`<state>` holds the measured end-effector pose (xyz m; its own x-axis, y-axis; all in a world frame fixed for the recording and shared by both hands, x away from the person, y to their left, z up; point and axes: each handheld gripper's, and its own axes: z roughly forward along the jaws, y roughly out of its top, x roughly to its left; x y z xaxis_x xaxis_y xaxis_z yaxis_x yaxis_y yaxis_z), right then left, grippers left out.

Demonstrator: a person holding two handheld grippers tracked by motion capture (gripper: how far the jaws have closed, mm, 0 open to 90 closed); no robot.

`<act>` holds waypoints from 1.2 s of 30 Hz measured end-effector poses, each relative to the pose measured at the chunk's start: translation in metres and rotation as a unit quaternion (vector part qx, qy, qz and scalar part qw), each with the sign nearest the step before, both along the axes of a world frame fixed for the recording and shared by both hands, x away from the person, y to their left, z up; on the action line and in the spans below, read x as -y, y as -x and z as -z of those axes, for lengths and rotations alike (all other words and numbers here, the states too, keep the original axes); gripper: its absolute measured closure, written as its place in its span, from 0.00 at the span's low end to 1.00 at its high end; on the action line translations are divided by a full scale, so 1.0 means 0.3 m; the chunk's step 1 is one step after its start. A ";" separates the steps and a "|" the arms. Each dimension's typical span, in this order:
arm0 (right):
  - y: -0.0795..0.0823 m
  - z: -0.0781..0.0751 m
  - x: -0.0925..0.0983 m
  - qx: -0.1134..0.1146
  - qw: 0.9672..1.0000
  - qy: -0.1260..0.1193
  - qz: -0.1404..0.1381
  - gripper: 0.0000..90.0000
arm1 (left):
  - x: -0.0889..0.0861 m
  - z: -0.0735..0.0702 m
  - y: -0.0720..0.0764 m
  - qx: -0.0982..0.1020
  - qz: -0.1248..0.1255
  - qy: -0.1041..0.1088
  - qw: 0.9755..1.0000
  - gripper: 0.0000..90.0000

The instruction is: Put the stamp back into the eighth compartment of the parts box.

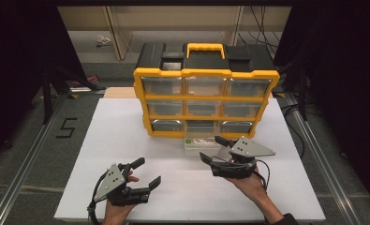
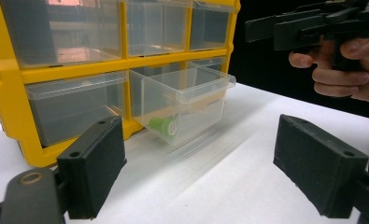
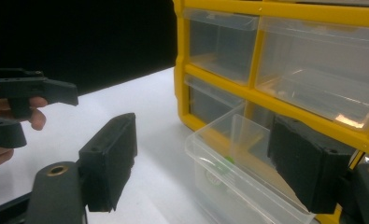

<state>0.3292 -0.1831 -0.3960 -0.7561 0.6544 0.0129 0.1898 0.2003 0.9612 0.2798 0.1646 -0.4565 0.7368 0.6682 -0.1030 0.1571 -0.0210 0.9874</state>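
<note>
- Drawer [image 1: 202, 142], clear plastic, pulled well out of the bottom-middle slot of the yellow organiser [image 1: 205, 102]; green item [image 2: 164, 126] inside.
- My right gripper [image 1: 218, 150]: jaws apart, just beside the drawer. My left gripper [image 1: 145, 172]: jaws apart, holding nothing, well back on the table [image 1: 126, 131].
- Risk, my judgement: pulling further could drop the drawer out and spill it.
- Left gripper view shows the green item's round end; high view leaves it a blur.

Cabinet [image 1: 206, 89] at table [image 1: 126, 140] rear; drawer [image 1: 201, 142] pulled out, roll [image 2: 165, 126] inside.
</note>
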 end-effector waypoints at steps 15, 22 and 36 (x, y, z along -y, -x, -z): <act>0.061 0.037 0.043 0.016 1.000 -0.019 0.007 0.26 | 0.001 0.000 0.001 0.000 0.001 0.000 1.000 0.18; 0.085 0.053 0.051 0.021 1.000 -0.021 0.002 0.25 | 0.001 0.000 0.001 0.001 0.002 0.000 1.000 0.18; 0.130 0.099 0.091 0.018 1.000 -0.021 0.014 0.23 | -0.002 -0.001 0.005 0.002 0.001 -0.001 1.000 0.18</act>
<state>0.2901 -0.2104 -0.4257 -0.7380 0.6747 0.0140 0.1596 0.1544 0.9750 0.2784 0.1651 -0.4563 0.7387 0.6668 -0.0988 0.1536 -0.0238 0.9879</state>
